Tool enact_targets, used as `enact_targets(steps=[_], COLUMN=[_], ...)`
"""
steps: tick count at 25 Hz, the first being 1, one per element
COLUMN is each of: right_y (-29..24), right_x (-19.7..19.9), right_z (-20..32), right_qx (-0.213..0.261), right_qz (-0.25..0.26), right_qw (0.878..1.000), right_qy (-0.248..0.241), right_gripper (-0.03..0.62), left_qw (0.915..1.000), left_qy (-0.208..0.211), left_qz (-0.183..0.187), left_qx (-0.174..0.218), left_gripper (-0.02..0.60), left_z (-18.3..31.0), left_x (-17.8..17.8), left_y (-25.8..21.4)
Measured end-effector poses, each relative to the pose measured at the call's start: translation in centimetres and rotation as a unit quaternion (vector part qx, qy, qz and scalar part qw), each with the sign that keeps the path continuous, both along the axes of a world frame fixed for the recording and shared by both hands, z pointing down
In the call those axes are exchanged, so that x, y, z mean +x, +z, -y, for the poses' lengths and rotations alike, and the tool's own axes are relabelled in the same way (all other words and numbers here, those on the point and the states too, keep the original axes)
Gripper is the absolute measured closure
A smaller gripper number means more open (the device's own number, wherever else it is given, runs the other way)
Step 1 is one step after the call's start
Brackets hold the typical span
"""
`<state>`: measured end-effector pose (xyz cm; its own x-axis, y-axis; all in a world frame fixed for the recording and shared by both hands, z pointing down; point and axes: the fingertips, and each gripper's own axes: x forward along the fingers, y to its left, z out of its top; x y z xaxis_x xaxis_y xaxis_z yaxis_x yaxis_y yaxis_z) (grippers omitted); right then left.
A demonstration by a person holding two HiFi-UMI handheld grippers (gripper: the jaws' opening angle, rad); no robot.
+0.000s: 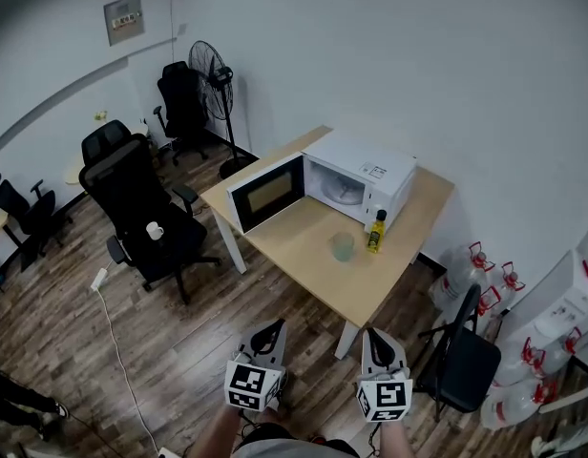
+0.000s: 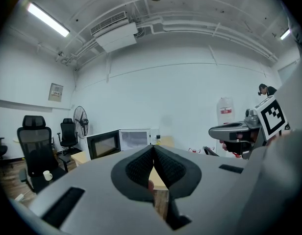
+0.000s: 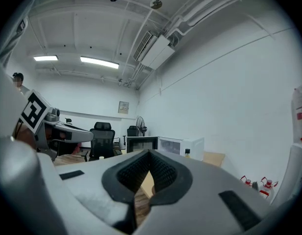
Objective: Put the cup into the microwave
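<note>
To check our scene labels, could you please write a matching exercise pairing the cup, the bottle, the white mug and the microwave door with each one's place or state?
Things:
1. cup
2. bottle
3. white mug
4. microwave door

Places or states:
A. on the seat of a black office chair
B. swung open
C. on the table, in front of the open cavity of the microwave
D. upright by the microwave's control-panel end

Pairs: 1-C, 2-D, 3-A, 4-B
</note>
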<state>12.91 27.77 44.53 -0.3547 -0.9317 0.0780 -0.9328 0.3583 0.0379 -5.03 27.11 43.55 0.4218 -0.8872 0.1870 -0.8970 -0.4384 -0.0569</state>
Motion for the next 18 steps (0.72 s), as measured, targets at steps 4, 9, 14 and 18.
enact_targets(steps=[4, 9, 14, 18], right_y=[-0.5, -1.1, -1.2, -0.8], right_x=[-1.0, -2.4, -3.7, -4.0], right_z=[5.0, 11.0, 15.4, 18.5], right_qx=[-0.002, -0.011, -0.017, -0.019], right_qz=[0.004, 0.002, 0.007, 0.003], right_qw=[1.0, 0.998, 0.994, 0.99], right_qy=[0.026, 0.069, 0.109, 0.137], right_gripper=[0.577, 0.577, 0.577, 0.577], left_qw=[0.9997, 0.9979, 0.9948, 0.992], left_qy=[0.026, 0.064, 0.101, 0.126], left_qz=[-0.002, -0.002, -0.003, -0.002], left_qx=[0.0, -0.006, -0.01, -0.013], left_gripper=[0.558, 0.558, 0.558, 0.558], left_z=[6.2, 13.3, 19.0, 23.1], left_x=[-0.9, -2.1, -3.1, -3.7], left_y=[-0.5, -1.2, -1.3, -0.6])
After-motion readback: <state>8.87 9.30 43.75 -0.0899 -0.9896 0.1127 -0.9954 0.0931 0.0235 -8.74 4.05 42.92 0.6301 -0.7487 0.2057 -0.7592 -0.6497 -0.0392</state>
